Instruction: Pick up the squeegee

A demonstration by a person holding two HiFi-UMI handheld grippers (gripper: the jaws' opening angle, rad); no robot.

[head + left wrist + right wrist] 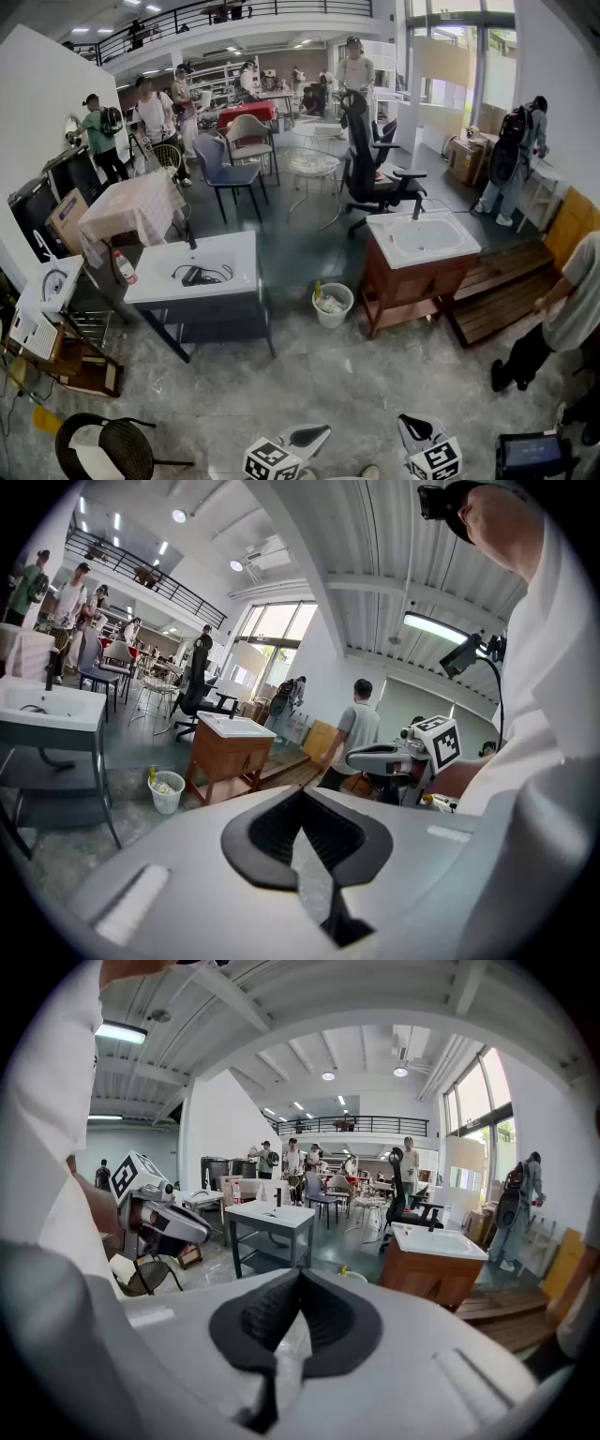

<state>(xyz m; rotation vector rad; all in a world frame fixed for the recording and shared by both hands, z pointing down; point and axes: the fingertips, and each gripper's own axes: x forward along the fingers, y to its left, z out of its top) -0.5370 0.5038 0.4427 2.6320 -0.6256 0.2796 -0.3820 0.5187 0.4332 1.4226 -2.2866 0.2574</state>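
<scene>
Head view: left gripper (307,437) and right gripper (416,429) sit low at 6 o'clock. We find the squeegee (194,275) lying on the grey washstand (155,278) at 10 o'clock, well apart from both.
Left gripper view: fingers pressed together, empty.
Right gripper view: likewise closed on nothing.

Left tool (302,791), jaws together and empty, faces a wooden sink cabinet (228,761).

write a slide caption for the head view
Both shut, left gripper and right gripper face a grey washstand and a wooden sink cabinet, white bin between.
</scene>
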